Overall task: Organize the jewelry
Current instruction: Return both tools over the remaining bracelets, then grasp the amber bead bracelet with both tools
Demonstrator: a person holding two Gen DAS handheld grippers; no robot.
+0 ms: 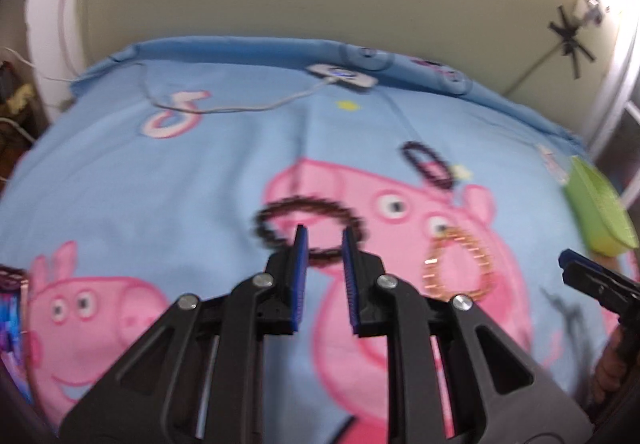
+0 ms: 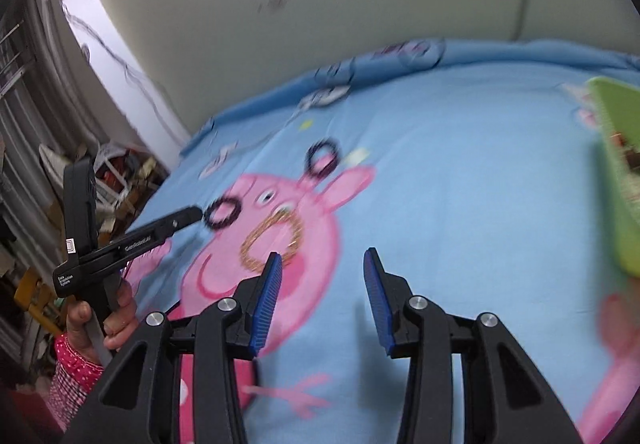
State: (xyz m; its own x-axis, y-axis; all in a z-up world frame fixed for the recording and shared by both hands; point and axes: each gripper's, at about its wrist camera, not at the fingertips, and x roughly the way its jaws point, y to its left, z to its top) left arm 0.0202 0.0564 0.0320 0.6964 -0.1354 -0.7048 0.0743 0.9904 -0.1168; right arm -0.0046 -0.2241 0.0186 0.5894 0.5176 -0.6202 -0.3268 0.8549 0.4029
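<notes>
Item: three bracelets laid loose and well apart on a light blue bed sheet printed with pink cartoon pigs (image 1: 120,171), presumably spread out so each can be picked singly. Nearest dark beaded bracelet (image 1: 308,228), centre of the left wrist view, lies flat just ahead of the left tool (image 1: 323,240), whose blue-padded fingers stand parted with nothing between them and appear aimed at the near arc of the ring, likely lining up a pinch. Smaller dark beaded bracelet (image 1: 428,163), upper right of centre, lies apart. Gold link bracelet (image 1: 460,268), right of centre, rests on the printed pig's face. Lime green plastic tray (image 1: 600,215), right edge of both views, sits on the sheet, judged the likely receptacle; its contents are too blurred to tell. Right tool (image 2: 320,264), lower centre of the right wrist view, is wide apart and empty over bare sheet, seemingly waiting. White charger with cable (image 1: 340,75), upper centre, unrelated. Writing: white lettering on the left tool's arm in the right wrist view, possibly "GenRobot.AI"; a small label below is unreadable.
</notes>
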